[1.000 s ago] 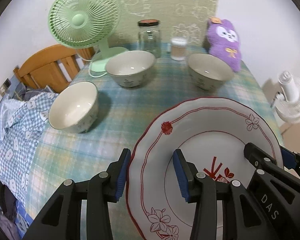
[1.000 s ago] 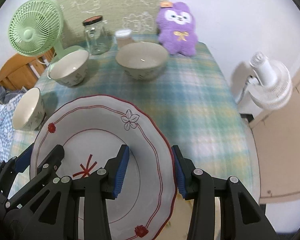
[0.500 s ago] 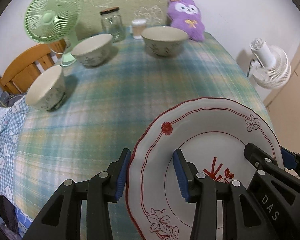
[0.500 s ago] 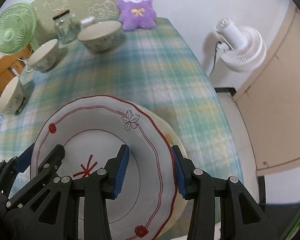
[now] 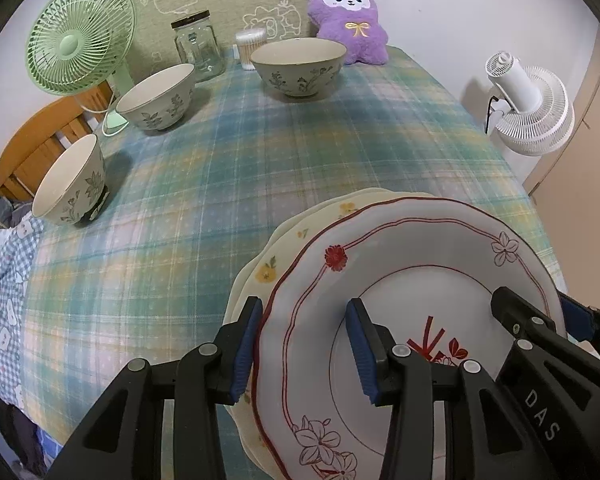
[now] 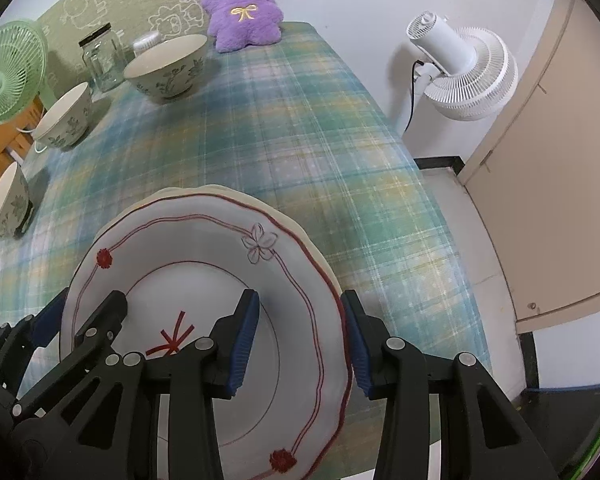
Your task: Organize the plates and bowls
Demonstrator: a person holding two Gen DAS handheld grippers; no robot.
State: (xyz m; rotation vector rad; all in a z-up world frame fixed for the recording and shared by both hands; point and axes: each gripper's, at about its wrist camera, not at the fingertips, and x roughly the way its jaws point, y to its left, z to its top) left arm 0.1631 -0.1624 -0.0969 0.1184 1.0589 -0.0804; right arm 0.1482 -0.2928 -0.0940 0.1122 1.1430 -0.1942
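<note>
Two handheld grippers carry a red-trimmed white plate (image 5: 428,292) over the near end of a plaid-clothed table (image 5: 284,152), the left gripper (image 5: 304,344) straddling its left rim and the right gripper (image 6: 298,340) its right rim. Each pair of blue-padded jaws stands narrow, one pad above the rim and one outside it, holding the plate. The round plate has no long axis; it lies face up and nearly level, its red centre motif towards the holder and a red blossom on the rim away to the left. It sits directly over a cream plate with yellow flowers (image 5: 284,256), whose edge shows beyond it on the far and left sides; whether the two touch cannot be told. Half a second earlier the left view showed no cream plate under it. Beyond the plates stand three floral bowls: one far centre (image 5: 298,67), two far left (image 5: 156,96) (image 5: 70,180), farther off than a second ago.
</note>
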